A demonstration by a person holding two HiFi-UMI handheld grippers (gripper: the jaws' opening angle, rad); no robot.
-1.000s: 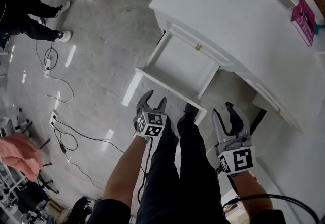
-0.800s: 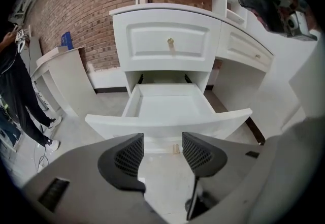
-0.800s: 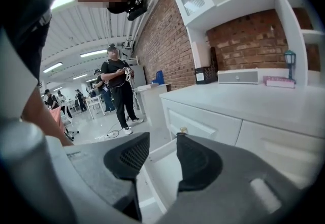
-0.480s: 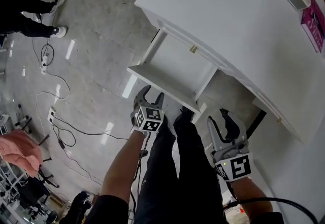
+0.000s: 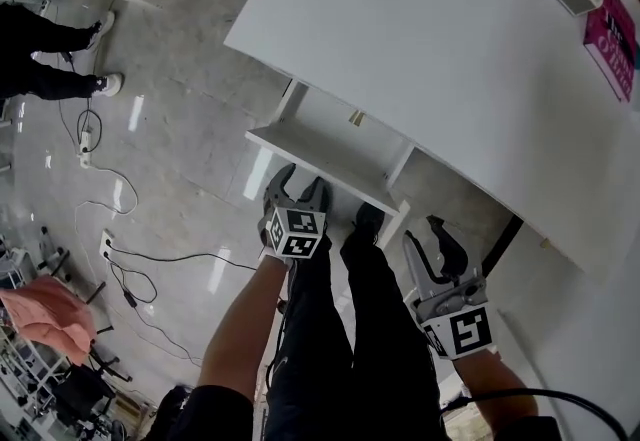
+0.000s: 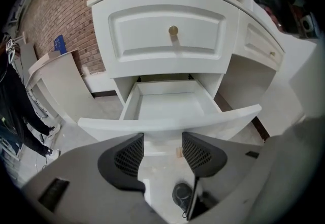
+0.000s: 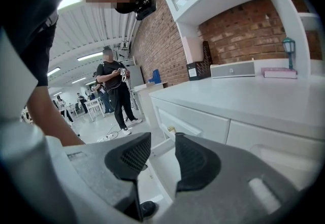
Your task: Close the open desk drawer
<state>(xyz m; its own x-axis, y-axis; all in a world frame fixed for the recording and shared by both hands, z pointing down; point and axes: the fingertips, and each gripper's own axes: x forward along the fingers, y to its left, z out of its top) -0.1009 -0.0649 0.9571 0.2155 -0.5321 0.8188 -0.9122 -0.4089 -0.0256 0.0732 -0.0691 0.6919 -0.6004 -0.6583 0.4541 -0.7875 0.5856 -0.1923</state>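
Note:
The white desk point(image 5: 430, 39) has its lower drawer point(image 5: 335, 144) pulled out and empty. In the left gripper view the drawer's front panel point(image 6: 167, 122) lies just beyond my jaws, under a shut upper drawer with a brass knob point(image 6: 173, 30). My left gripper point(image 5: 300, 179) hangs open just in front of that panel's left half, with nothing between its pads point(image 6: 129, 153). Off the drawer's right corner, my right gripper point(image 5: 425, 231) is open; its jaws have just been closing a little, with nothing between them. In the right gripper view the drawer's side point(image 7: 162, 154) shows past the gap.
My legs and a black shoe point(image 5: 365, 219) stand between the grippers, close to the drawer front. A person point(image 5: 40, 49) stands at the far left. Cables and a power strip point(image 5: 105, 249) trail over the floor. A pink box point(image 5: 610, 39) sits on the desk's right end.
Both grippers have moved forward and down toward the drawer front; the left one now sits right before the panel. The right jaws stand a little narrower.

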